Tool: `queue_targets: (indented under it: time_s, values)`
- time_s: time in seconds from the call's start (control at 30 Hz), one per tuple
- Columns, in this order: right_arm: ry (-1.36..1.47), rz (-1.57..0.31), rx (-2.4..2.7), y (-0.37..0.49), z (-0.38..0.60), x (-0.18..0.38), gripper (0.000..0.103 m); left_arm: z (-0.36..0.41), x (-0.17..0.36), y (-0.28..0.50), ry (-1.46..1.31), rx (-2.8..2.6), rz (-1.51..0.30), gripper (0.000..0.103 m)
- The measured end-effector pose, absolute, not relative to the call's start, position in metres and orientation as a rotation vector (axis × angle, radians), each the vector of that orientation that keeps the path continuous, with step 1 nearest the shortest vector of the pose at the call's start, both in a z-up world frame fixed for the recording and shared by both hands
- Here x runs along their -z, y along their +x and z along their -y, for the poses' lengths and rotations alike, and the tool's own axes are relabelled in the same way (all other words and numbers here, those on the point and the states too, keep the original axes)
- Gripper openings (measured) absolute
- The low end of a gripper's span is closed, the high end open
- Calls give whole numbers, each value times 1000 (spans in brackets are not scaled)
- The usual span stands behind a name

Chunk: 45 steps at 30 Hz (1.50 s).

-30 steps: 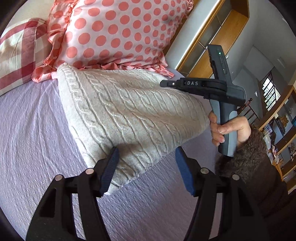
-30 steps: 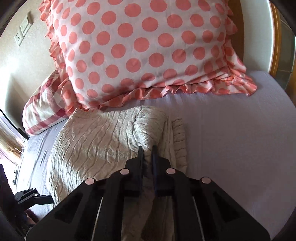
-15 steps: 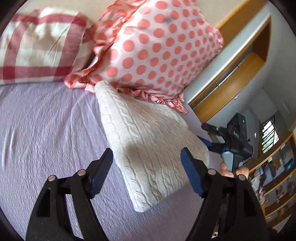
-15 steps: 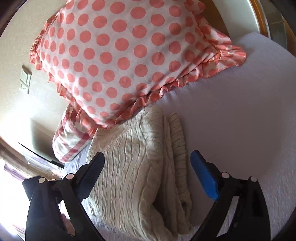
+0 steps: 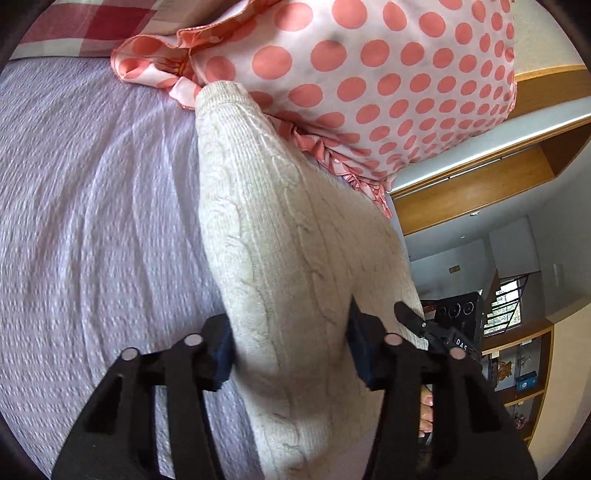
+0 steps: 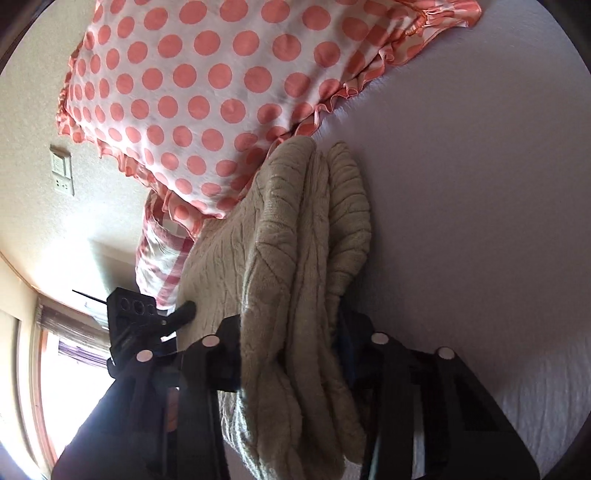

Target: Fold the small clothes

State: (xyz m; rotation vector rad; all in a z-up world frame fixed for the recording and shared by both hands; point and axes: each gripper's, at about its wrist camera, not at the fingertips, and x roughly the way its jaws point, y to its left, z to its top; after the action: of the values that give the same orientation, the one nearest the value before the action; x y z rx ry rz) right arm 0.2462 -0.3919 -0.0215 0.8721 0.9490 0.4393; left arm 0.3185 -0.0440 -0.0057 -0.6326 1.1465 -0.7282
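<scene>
A folded cream cable-knit sweater lies on the lilac bedspread, its far end against a polka-dot pillow. My left gripper straddles the sweater's near left edge, blue pads pressed to either side of the thick fold. My right gripper straddles the opposite edge, where stacked layers and a ribbed hem show, jaws tight against the bundle. Each gripper shows in the other's view: the right, the left.
A red-checked pillow lies beside the polka-dot pillow at the head of the bed. Wooden shelving stands past the bed's right side. A window and wall switch are to the left. Bare bedspread extends right.
The right gripper let go of the sweater fold and opened wide. Both grippers then moved in low onto the sweater's two side edges and closed onto the bundle.
</scene>
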Motion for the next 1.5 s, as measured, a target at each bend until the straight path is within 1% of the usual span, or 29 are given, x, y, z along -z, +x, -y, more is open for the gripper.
queue_targets:
  time_s: [0.03, 0.13, 0.2, 0.27, 0.3, 0.33, 0.37, 0.4, 0.43, 0.47, 0.5, 0.53, 0.6, 0.67, 0.7, 0.73, 0.8, 0.87, 0.9, 0.97, 1.0, 1.03, 1.1, 1.2, 1.33, 1.5]
  values:
    - [873, -937, -457, 244, 386, 16, 35, 37, 1, 316, -623, 743, -1145, 37]
    - [843, -944, -561, 244, 352, 3, 32, 10, -26, 304, -522, 727, -1104, 37]
    - [788, -968, -608, 249, 319, 0, 32, -17, -38, 296, -480, 682, -1082, 37]
    - [709, -1005, -620, 256, 287, 4, 32, -42, -38, 296, -452, 603, -1080, 42]
    - [661, -1019, -597, 259, 274, 7, 34, -50, -34, 296, -434, 556, -1086, 44]
    - [625, -1020, -573, 259, 266, 6, 41, -57, -28, 297, -429, 522, -1097, 48]
    - [593, -1018, -547, 258, 262, 1, 45, -61, -25, 295, -439, 511, -1099, 50]
    - [557, -1012, -508, 254, 262, -7, 52, -65, -27, 289, -448, 511, -1079, 50]
    - [517, -977, -467, 247, 264, -20, 54, -67, -34, 282, -427, 496, -1044, 50]
    - [486, -924, -439, 238, 268, -33, 54, -68, -46, 271, -379, 468, -987, 49]
    - [482, -868, -453, 227, 270, -48, 56, -66, -59, 257, -327, 448, -909, 49]
    - [493, -834, -494, 219, 271, -58, 66, -66, -71, 242, -289, 448, -836, 52]
    - [491, -812, -588, 209, 260, -69, 76, -54, -86, 220, -263, 487, -754, 62]
    - [451, -845, -639, 208, 238, -69, 80, -37, -90, 208, -236, 513, -743, 80]
    - [423, -877, -635, 210, 228, -63, 82, -26, -86, 206, -209, 514, -757, 83]
    - [393, -910, -607, 214, 221, -54, 83, -12, -80, 208, -181, 504, -777, 85]
    - [359, -961, -544, 220, 215, -37, 83, 7, -60, 218, -132, 424, -846, 85]
    - [350, -920, -532, 211, 217, -42, 83, 16, -45, 218, -43, 347, -872, 85]
    - [339, -907, -515, 203, 218, -49, 83, 19, -46, 212, -1, 316, -859, 86]
    - [276, -851, -464, 181, 221, -64, 85, 14, -49, 195, 54, 265, -847, 93]
    - [231, -822, -422, 167, 221, -70, 97, 8, -50, 185, 75, 239, -843, 95]
    - [186, -799, -372, 156, 222, -71, 102, 4, -50, 176, 95, 215, -839, 99]
    - [92, -789, -313, 137, 216, -68, 102, -4, -46, 158, 121, 188, -850, 101]
    - [-9, -856, -261, 121, 202, -47, 102, -15, -37, 136, 135, 167, -896, 101]
    - [-75, -931, -245, 121, 179, -20, 102, -16, -27, 125, 153, 153, -920, 101]
    - [-119, -951, -192, 121, 171, -11, 102, -15, -14, 126, 162, 141, -968, 101]
